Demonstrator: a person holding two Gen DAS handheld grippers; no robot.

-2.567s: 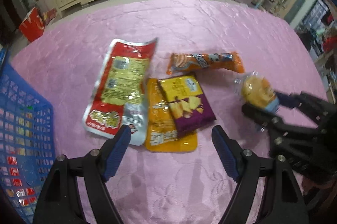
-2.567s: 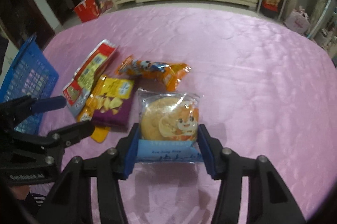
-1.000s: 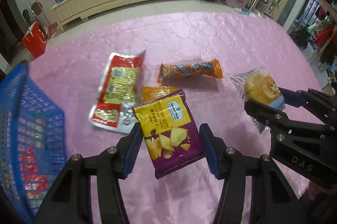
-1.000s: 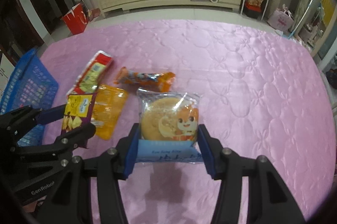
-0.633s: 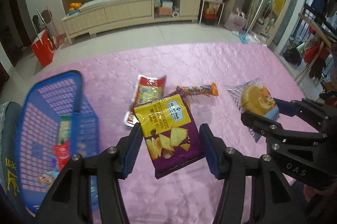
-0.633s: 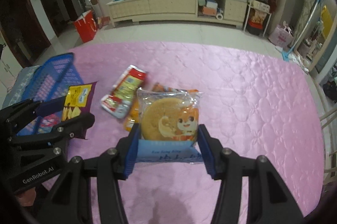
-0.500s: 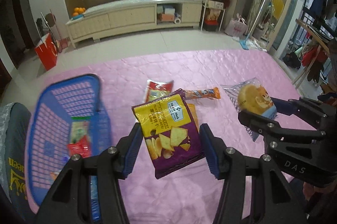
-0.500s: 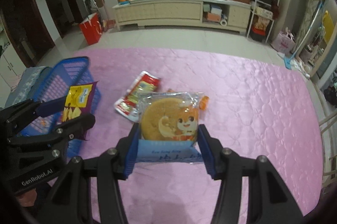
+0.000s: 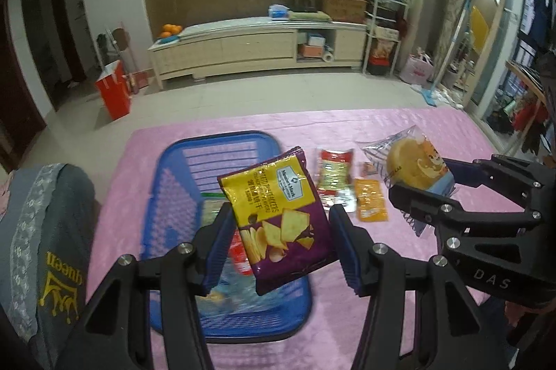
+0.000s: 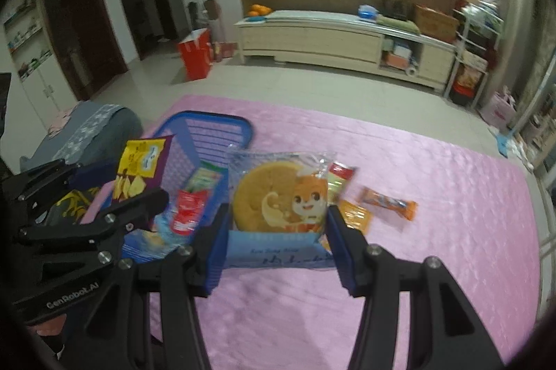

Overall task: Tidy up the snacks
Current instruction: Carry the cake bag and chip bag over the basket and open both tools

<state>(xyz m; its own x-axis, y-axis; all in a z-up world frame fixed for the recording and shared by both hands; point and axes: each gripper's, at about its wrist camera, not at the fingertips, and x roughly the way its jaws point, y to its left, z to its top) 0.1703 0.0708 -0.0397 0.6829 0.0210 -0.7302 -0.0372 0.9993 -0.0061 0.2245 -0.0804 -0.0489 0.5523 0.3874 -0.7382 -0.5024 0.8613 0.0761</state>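
My left gripper (image 9: 279, 241) is shut on a purple and yellow chip bag (image 9: 278, 213), held in the air over the blue plastic basket (image 9: 222, 318). My right gripper (image 10: 276, 243) is shut on a clear-wrapped round cake packet (image 10: 278, 196) with a cartoon animal, held above the pink cloth just right of the basket (image 10: 208, 130). In the left wrist view the right gripper (image 9: 424, 184) and its cake packet (image 9: 413, 165) hang at the right. In the right wrist view the left gripper (image 10: 114, 187) with the chip bag (image 10: 140, 168) shows at the left.
Several packets lie inside the basket. On the pink cloth (image 10: 451, 213) lie a red and yellow pouch (image 9: 333, 177), a yellow-orange pouch (image 9: 370, 204) and an orange bar (image 10: 389, 203). A grey cushion (image 9: 45, 231) sits left of the basket. Floor and a long cabinet (image 9: 257, 50) lie beyond.
Both grippers have risen and swung left with their packets. The chip bag has gone from above the loose snacks to above the basket, and the basket has come into fuller view.
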